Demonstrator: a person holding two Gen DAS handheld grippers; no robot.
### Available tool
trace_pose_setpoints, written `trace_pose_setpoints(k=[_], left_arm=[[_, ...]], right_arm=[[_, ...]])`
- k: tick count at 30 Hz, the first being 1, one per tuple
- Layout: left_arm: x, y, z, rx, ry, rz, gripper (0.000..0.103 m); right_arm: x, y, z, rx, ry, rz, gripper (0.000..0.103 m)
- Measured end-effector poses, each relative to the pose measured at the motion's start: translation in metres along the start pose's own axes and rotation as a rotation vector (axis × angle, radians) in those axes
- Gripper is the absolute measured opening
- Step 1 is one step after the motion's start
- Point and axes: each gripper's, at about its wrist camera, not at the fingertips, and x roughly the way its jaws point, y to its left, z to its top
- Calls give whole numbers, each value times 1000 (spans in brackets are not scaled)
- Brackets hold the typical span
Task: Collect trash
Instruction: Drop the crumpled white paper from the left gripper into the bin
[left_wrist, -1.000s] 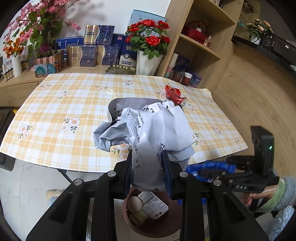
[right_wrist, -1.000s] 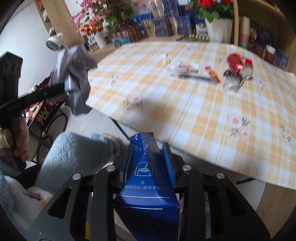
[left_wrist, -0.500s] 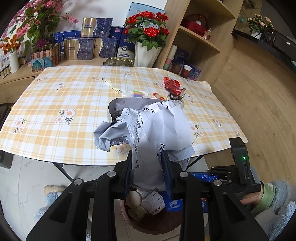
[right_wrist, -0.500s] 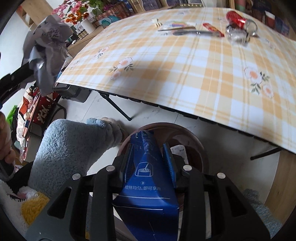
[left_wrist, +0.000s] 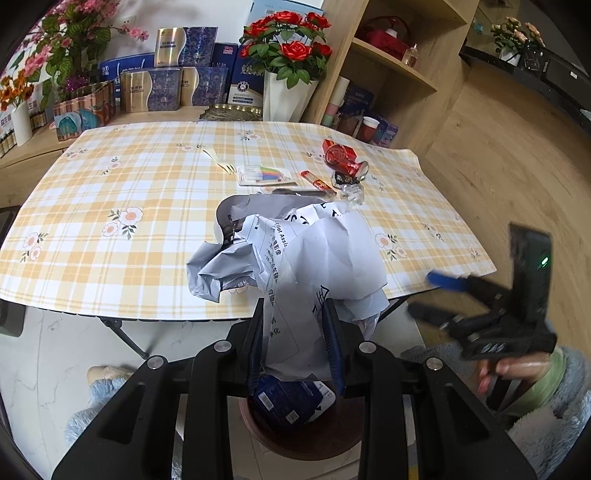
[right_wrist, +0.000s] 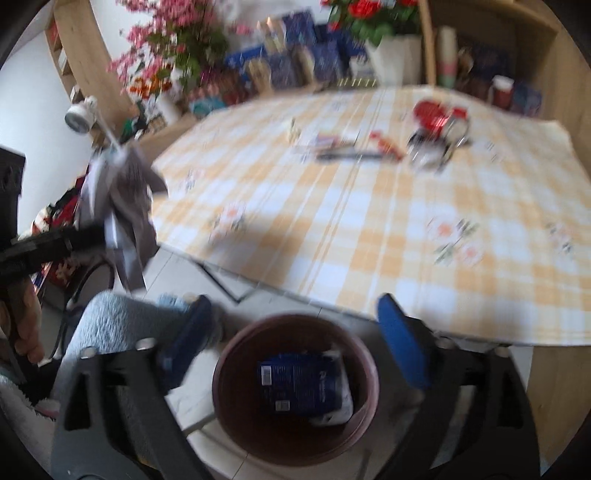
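Two grippers hang over the round brown plastic bin (right_wrist: 295, 387) on the floor beside the near edge of the yellow checked tabletop (left_wrist: 122, 206). Left gripper (left_wrist: 295, 345): jaws clamped on a crumpled grey-white plastic mailer bag (left_wrist: 295, 258). Right gripper (right_wrist: 291, 332): jaws have just been opening, now wide apart with nothing between them; the blue rectangular carton (right_wrist: 295, 384) lies inside the bin.

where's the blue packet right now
The blue packet lies inside the brown bin on the floor by the table's near edge, centre-bottom in the right wrist view, below the open right claw.
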Motion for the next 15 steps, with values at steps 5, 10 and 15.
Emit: trace_pose_setpoints(k=[5,10,15], left_arm=[[11,-5,-4,12,31,-6,29],[22,-13,-11,32,58,-16,29],[38,-21,-22,55,119,-31,30]], right_arm=[[-10,-7,11,-15,-38,-60,97],[-21,-19,18,0,-66,-88,97],[-27,-28,22,4,-90,-111,97]])
